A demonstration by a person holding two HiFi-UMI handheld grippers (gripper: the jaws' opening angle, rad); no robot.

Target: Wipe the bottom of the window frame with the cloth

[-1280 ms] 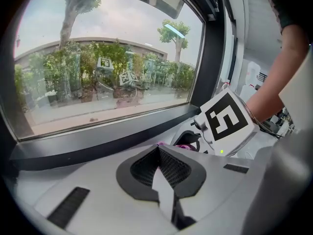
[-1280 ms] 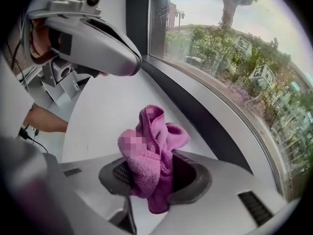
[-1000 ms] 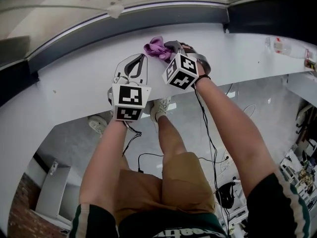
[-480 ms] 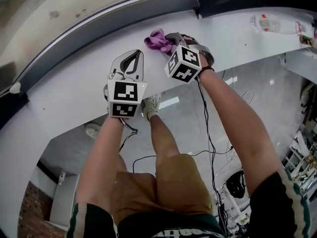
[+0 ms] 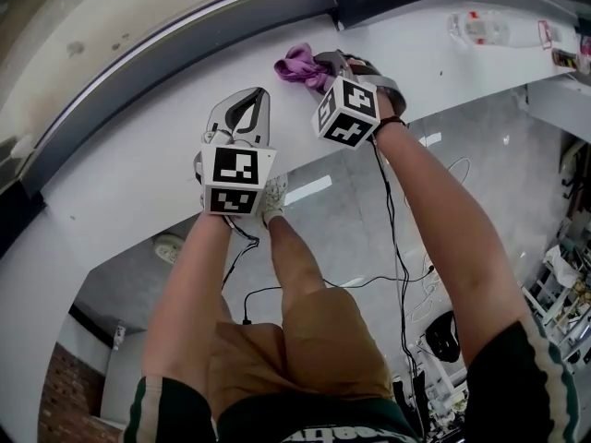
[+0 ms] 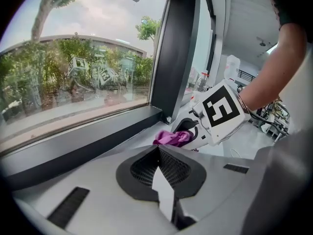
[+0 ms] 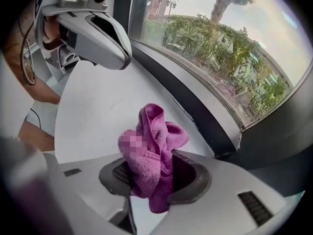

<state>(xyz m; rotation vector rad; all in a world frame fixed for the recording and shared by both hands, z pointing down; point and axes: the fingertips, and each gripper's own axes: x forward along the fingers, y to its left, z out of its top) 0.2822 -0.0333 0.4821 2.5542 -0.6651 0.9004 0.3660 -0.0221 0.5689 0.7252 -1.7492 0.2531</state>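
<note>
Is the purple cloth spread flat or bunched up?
Bunched: the purple cloth is a crumpled wad clamped by the right gripper, folds sticking up.

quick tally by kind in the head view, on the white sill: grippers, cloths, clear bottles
grippers: 2 (left gripper, right gripper)
purple cloth: 1
clear bottle: 1
total: 4

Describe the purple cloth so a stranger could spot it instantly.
Below the window's dark bottom frame runs a white sill. Over it, the right gripper clamps a crumpled purple terry cloth. It is the only soft, purple thing; the plastic bottle farther right is clear.
</note>
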